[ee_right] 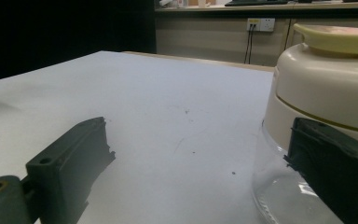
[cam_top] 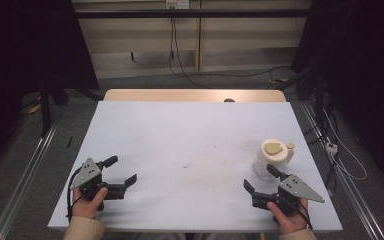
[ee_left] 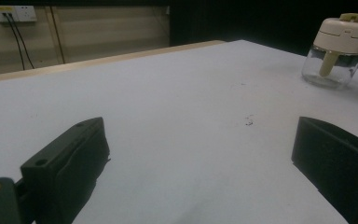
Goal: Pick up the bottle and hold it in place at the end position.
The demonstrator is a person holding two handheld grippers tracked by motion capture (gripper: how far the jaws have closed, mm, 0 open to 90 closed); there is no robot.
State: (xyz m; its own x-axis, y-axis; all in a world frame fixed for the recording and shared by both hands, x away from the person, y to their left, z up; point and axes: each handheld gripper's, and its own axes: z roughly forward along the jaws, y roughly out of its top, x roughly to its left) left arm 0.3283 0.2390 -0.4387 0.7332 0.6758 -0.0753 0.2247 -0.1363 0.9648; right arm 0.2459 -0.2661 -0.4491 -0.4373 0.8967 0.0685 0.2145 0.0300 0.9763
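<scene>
The light is dim and even, and it comes from above. The white tabletop (cam_top: pixel 190 145) is the brightest area, while both sides of the high view are almost black. Shadows are soft and weak. In both gripper views the near jaws look blurred, and the glass jar (ee_right: pixel 326 116) close to the camera is soft.

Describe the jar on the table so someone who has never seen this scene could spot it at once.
Start at the white table and go to its right side, just ahead of the right gripper. There stands the jar: clear glass body, cream lid with a flip tab on top. It is the lone container on the tabletop.
</scene>
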